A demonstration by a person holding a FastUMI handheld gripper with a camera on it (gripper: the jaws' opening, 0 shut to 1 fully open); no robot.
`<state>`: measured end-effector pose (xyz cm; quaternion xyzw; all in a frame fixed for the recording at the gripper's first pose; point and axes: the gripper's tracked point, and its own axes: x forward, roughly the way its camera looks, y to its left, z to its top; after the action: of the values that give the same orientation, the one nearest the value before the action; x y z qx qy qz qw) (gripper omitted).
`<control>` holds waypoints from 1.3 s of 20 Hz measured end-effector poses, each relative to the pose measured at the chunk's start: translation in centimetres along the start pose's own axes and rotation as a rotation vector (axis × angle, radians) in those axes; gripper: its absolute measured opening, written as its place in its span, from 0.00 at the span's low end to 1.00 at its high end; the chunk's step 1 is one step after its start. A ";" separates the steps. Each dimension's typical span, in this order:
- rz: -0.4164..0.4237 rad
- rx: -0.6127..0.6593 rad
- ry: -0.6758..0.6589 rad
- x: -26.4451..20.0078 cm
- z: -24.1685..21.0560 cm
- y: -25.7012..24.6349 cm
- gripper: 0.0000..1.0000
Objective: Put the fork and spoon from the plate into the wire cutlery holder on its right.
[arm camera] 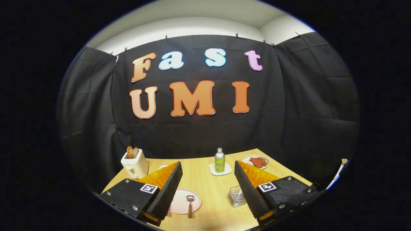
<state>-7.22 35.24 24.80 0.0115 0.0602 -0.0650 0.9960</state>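
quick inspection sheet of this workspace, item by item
surface: light wooden table, bare between the fingers.
job's things: pale pink round plate partly behind the left finger; metal spoon with a brown handle lies on it; fork not made out; clear ribbed holder right of the plate, partly behind the right finger, its make unclear.
clutter: cream toaster with toast; green drink bottle on a white coaster; white dish of red food.
grippers: gripper open, fingers wide apart above the table, holding nothing.
cables: nothing seen.
surroundings: black cloth wall, pale ceiling.
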 end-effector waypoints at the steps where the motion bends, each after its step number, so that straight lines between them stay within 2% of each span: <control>1: 0.008 -0.009 0.008 0.2 -0.8 1.0 0.97; 6: 0.047 -0.075 0.093 1.9 -6.8 4.6 0.98; 15: 0.101 -0.180 0.302 6.9 -19.0 7.1 0.96; 17: 0.119 -0.186 0.359 7.6 -21.5 7.6 0.90; 22: 0.130 -0.223 0.469 9.6 -26.3 7.8 0.62; 26: 0.118 -0.249 0.561 10.1 -29.6 7.4 0.45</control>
<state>0.15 42.14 -5.74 -0.0898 0.3395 0.0063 0.9363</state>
